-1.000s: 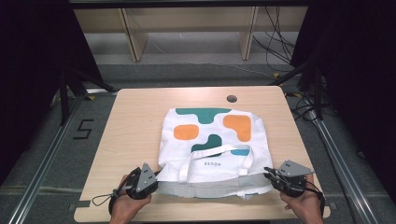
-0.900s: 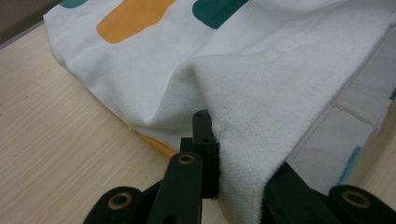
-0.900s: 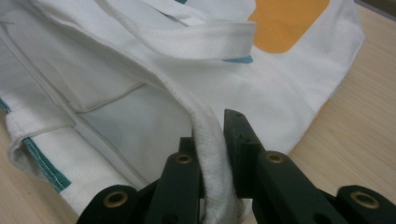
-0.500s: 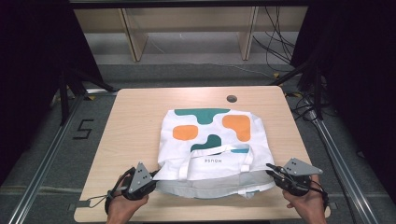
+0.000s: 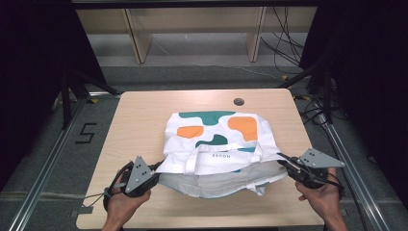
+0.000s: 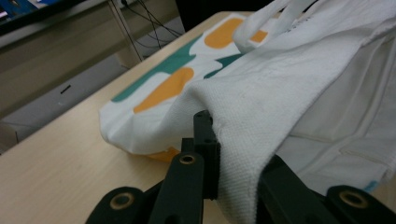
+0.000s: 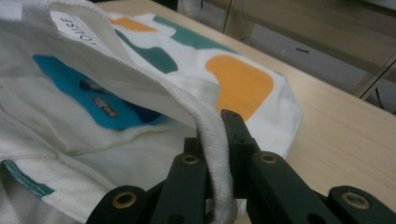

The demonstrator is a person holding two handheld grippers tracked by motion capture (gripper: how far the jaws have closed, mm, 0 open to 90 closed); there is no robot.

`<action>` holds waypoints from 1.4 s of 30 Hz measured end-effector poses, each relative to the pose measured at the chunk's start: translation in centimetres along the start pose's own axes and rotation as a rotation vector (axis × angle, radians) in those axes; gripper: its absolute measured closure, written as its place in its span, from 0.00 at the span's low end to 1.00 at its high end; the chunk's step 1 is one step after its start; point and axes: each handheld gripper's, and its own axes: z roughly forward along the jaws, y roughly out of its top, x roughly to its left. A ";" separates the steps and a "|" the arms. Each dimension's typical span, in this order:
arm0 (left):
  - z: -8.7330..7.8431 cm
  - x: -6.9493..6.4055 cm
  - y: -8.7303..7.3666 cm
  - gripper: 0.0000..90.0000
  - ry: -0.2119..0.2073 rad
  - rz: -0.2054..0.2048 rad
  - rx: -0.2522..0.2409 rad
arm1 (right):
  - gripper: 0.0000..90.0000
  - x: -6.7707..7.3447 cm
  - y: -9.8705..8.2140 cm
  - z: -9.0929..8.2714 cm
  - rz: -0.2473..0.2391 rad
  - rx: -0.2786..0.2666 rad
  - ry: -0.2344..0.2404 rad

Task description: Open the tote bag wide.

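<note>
High view: white bag (image 5: 219, 144) flat on table (image 5: 139, 120), near front edge, centre to right of centre. Printed on top with green and orange patches; small lettering on the folded-back front panel. Mouth of bag faces the person, upper layer lifted and spread sideways, pale lining exposed beneath. Strap (image 5: 192, 161) looped across the front panel.

Left gripper (image 5: 155, 169) at the bag's front left corner, held in left hand (image 5: 122, 204). Left gripper view: jaws closed on a fold of the bag's (image 6: 280, 88) upper layer, white weave pinched between them, left gripper (image 6: 236, 186) gap taken up by cloth. Orange and green print visible beyond, table (image 6: 51, 158) to the left.

Right gripper (image 5: 283, 161) at the bag's front right corner, held in right hand (image 5: 322, 195). Right gripper view: jaws nearly together, clamped on the thick hemmed edge of the bag (image 7: 140, 60), hem running down through right gripper (image 7: 215, 140). Blue patch inside the mouth, orange patch just beyond the jaw tips, table (image 7: 345, 126) to the right.

Round hole (image 5: 238, 101) in the tabletop near the far edge, well apart from the bag. Figure 5 (image 5: 85, 133) marked on the floor left of the table. Wooden shelf legs (image 5: 137, 36) and cables (image 5: 288, 33) behind the table.
</note>
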 end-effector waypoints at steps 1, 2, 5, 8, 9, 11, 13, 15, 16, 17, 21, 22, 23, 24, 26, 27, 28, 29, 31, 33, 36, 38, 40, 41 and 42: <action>-0.2 0.2 0.6 0.96 0.002 0.018 -0.015 | 0.97 -0.2 0.4 -0.1 -0.008 -0.017 -0.006; -0.4 0.3 1.1 0.96 0.009 0.019 -0.029 | 0.97 -0.6 1.5 -0.5 0.009 -0.052 0.000; -1.1 0.8 2.8 0.96 0.016 0.047 -0.075 | 0.98 -0.8 2.6 -1.1 0.027 -0.068 -0.006; -1.7 1.5 3.9 0.96 0.022 0.020 -0.115 | 0.98 -1.4 4.1 -1.7 0.006 -0.135 -0.007; -1.9 1.7 4.3 0.96 0.023 0.015 -0.126 | 0.98 -1.4 4.6 -2.0 0.032 -0.133 0.001; -2.3 1.9 5.0 0.96 0.031 0.022 -0.142 | 0.98 -1.7 5.7 -2.2 0.006 -0.161 -0.007; -2.8 2.1 5.7 0.96 0.041 0.027 -0.160 | 0.98 -2.0 6.7 -2.6 -0.022 -0.166 -0.001; -3.3 2.5 6.6 0.96 0.051 0.041 -0.180 | 0.98 -2.1 7.8 -3.0 -0.021 -0.174 0.006; -3.4 2.6 6.9 0.96 0.054 0.046 -0.186 | 0.98 -2.3 8.2 -3.1 -0.035 -0.181 0.000; -3.6 2.9 7.3 0.96 0.056 0.046 -0.195 | 0.98 -2.4 9.1 -3.4 -0.041 -0.187 0.005; -4.4 3.8 9.2 0.96 0.042 0.020 -0.244 | 0.98 -2.6 10.6 -4.0 -0.052 -0.199 0.002; -4.6 3.9 9.7 0.96 0.040 0.012 -0.263 | 0.98 -2.7 11.1 -4.4 -0.062 -0.202 0.001; -4.8 4.0 10.1 0.96 0.042 0.007 -0.274 | 0.98 -2.8 11.9 -5.1 -0.065 -0.219 0.015; -5.1 4.1 10.6 0.96 0.032 0.011 -0.283 | 0.98 -2.8 11.9 -5.1 -0.065 -0.219 0.015; -5.5 4.2 11.3 0.96 0.005 -0.013 -0.308 | 0.98 -2.8 12.6 -5.8 -0.068 -0.224 0.025; -5.8 4.2 12.0 0.96 0.008 0.015 -0.303 | 0.98 -2.9 12.9 -6.1 -0.066 -0.232 0.027; -5.8 4.2 12.0 0.96 0.008 0.015 -0.303 | 0.98 -2.9 12.9 -6.1 -0.066 -0.232 0.027; -5.7 4.3 12.2 0.96 0.007 0.012 -0.300 | 0.98 -3.2 13.4 -6.6 -0.067 -0.248 0.029; -4.9 4.8 12.2 0.96 -0.004 -0.010 -0.287 | 0.98 -3.4 13.7 -6.7 -0.047 -0.242 0.033; -3.7 5.5 11.8 0.96 -0.003 -0.034 -0.258 | 0.98 -3.9 13.7 -6.0 -0.045 -0.238 0.019; -2.2 6.5 11.1 0.96 -0.001 -0.090 -0.277 | 0.98 -4.7 13.5 -4.7 -0.037 -0.227 0.006; -1.4 6.9 10.7 0.96 0.006 -0.106 -0.273 | 0.98 -5.0 13.4 -4.0 -0.032 -0.213 0.005; -0.7 7.2 10.3 0.96 0.000 -0.105 -0.248 | 0.98 -5.0 13.3 -3.3 -0.037 -0.197 -0.020; -0.4 7.4 10.0 0.96 -0.008 -0.113 -0.236 | 0.98 -5.2 13.2 -2.9 -0.044 -0.186 -0.022; -0.2 7.6 9.6 0.96 -0.005 -0.123 -0.226 | 0.98 -5.2 13.0 -2.6 -0.030 -0.172 -0.014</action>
